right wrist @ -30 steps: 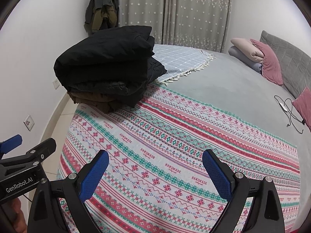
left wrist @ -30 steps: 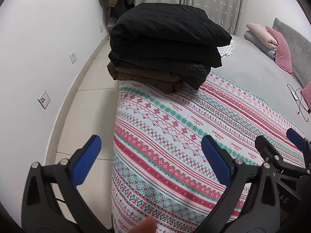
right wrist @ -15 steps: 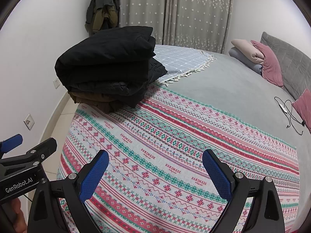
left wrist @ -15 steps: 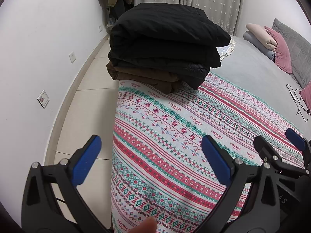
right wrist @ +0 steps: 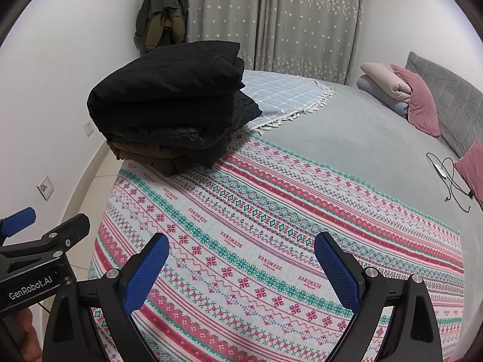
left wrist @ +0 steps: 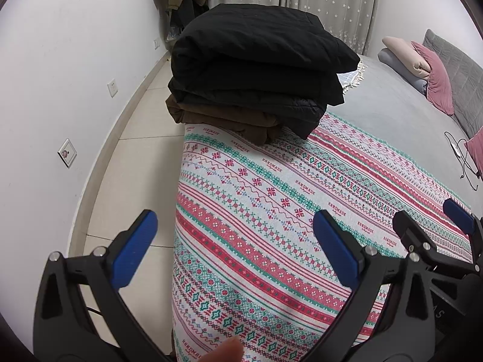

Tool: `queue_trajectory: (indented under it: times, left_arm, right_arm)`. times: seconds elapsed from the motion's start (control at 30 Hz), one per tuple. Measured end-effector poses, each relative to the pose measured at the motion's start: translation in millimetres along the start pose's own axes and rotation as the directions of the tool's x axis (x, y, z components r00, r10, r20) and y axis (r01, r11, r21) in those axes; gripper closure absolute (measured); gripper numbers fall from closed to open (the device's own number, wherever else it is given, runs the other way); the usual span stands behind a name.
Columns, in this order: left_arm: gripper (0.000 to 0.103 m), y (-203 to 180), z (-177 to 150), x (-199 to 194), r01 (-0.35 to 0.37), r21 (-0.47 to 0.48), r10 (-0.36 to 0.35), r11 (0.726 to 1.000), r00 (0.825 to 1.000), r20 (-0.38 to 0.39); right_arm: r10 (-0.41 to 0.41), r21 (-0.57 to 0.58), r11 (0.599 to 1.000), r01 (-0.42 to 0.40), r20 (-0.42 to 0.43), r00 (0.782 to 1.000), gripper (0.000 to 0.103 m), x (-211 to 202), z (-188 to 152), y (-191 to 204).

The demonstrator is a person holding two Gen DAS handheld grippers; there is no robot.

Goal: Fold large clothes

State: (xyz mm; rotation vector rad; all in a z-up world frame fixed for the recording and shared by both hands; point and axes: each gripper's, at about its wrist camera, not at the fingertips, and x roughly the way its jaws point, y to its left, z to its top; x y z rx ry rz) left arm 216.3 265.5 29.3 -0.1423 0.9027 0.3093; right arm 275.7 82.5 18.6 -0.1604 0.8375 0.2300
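Observation:
A stack of folded clothes sits on the bed's far left corner: black padded coats point(left wrist: 256, 60) point(right wrist: 172, 102) on top of a brown garment point(left wrist: 223, 120) point(right wrist: 151, 157). A patterned red, green and white blanket point(left wrist: 271, 211) point(right wrist: 256, 241) covers the near part of the bed. My left gripper point(left wrist: 235, 241) hovers open over the blanket's left edge, holding nothing. My right gripper point(right wrist: 241, 265) hangs open above the blanket, also with nothing between its fingers. Both are well short of the stack. The left gripper point(right wrist: 36, 235) shows at the right view's left edge.
The grey bed point(right wrist: 362, 138) stretches right, with pillows point(right wrist: 404, 90) at the headboard, a cable point(right wrist: 449, 178) and a pale checked throw point(right wrist: 280, 96). A white wall point(left wrist: 60, 90) with sockets and tiled floor point(left wrist: 135, 166) lie left. Coats point(right wrist: 160, 27) hang by the curtain point(right wrist: 271, 15).
Both views have drifted very slightly; the stack sits a touch lower in the left wrist view. Both grippers stay open and hold nothing.

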Motion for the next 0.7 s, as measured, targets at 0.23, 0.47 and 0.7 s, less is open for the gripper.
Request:
queue_trajectory:
  times: [0.23,0.47,0.7]
  left_arm:
    - [0.001,0.1,-0.6,-0.6,-0.003,-0.001,0.003,1.000,1.000,0.000]
    - [0.001,-0.5,-5.2,-3.0,-0.009,-0.009,0.009,1.000,1.000,-0.004]
    - [0.001,-4.3,-8.6,-6.6,-0.006,-0.002,0.006,1.000,1.000,-0.001]
  right_arm:
    - [0.002,0.000,1.000,-0.002,-0.001,1.000,0.005,0.2,-0.1,0.4]
    - [0.003,-0.001,1.000,-0.003,-0.002,1.000,0.005,-0.1,0.0,0.5]
    - [0.011,-0.011,1.000,-0.011,-0.007,1.000,0.005,-2.5,-1.6,0.5]
